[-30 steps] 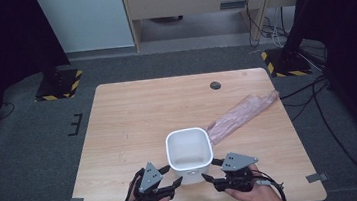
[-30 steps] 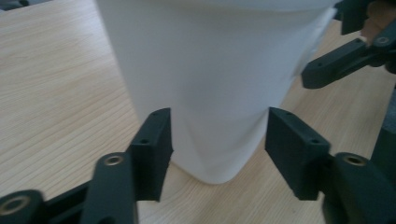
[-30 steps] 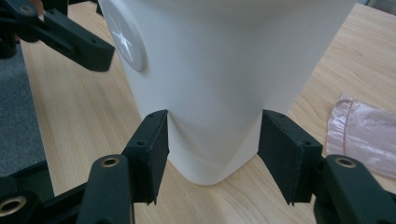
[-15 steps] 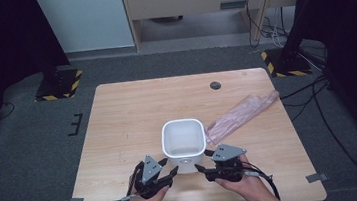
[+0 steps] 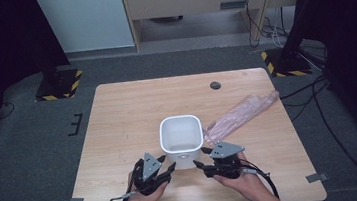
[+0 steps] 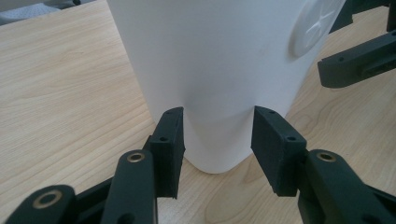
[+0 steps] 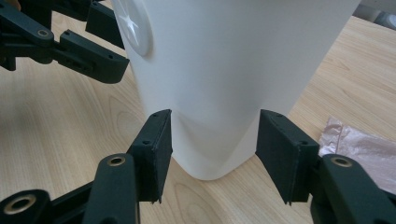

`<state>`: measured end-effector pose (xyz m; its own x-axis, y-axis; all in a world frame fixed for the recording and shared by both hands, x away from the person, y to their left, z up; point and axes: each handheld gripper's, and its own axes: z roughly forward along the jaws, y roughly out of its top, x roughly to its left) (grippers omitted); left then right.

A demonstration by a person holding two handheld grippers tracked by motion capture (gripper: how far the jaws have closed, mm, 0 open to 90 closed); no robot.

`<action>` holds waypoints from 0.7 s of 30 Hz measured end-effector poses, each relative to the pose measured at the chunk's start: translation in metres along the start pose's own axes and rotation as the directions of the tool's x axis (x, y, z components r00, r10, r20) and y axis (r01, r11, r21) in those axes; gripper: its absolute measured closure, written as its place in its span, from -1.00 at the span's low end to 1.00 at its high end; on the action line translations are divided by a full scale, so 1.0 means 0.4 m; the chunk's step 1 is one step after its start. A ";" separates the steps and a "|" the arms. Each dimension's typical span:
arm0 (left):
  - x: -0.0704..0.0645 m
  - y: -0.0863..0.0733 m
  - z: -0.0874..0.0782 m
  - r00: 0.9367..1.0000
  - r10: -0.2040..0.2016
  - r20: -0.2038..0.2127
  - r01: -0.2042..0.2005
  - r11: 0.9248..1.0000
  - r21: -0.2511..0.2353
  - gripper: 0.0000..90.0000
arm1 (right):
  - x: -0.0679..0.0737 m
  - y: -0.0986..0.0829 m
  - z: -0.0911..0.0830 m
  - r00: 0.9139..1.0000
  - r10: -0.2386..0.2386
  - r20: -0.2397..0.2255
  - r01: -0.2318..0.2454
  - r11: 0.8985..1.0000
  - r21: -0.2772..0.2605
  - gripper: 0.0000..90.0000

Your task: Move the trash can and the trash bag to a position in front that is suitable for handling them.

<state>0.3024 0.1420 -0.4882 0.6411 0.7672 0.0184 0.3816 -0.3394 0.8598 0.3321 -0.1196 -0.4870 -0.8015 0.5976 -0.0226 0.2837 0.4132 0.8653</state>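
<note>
White tub (image 5: 181, 136) stands upright just below the middle of the desk (image 5: 118, 117). Left claw (image 5: 167, 164) sits at its 7 o'clock corner, jaws spread wide around that rounded corner, not clamped. Right claw (image 5: 198, 158) mirrors it at 5 o'clock, jaws also apart either side of the corner. A pink plastic bag (image 5: 241, 115) lies flat at the tub's 2 o'clock, close beside it.

white tub (image 5: 180, 135), pink bag (image 5: 241, 115)

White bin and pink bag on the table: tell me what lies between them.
Nothing. In the high view the pink bag's near end reaches the white bin's right wall; I cannot tell if they touch.
</note>
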 end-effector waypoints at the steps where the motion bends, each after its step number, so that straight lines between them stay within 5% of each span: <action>1: 0.000 0.000 0.001 1.000 0.001 0.000 -0.001 1.000 0.001 0.22 | -0.002 0.000 0.000 1.000 0.001 0.002 -0.001 1.000 0.001 0.04; 10: 0.001 -0.001 -0.003 1.000 -0.008 0.004 0.008 1.000 0.006 0.13 | -0.005 -0.001 -0.001 1.000 -0.003 0.009 0.003 1.000 0.000 -0.02; 15: 0.001 -0.001 -0.011 1.000 -0.007 -0.001 0.007 1.000 0.021 -0.18 | -0.023 -0.007 -0.014 1.000 0.011 0.020 -0.011 1.000 0.021 -0.27; 21: 0.026 -0.009 -0.005 0.999 -0.026 -0.034 0.029 0.997 0.078 -0.52 | -0.079 -0.015 -0.034 0.998 0.051 0.034 -0.054 0.993 0.109 -0.53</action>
<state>0.3063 0.1523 -0.4898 0.6078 0.7940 0.0129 0.4508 -0.3584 0.8175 0.3485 -0.1503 -0.4848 -0.7679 0.6405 0.0046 0.3823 0.4525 0.8056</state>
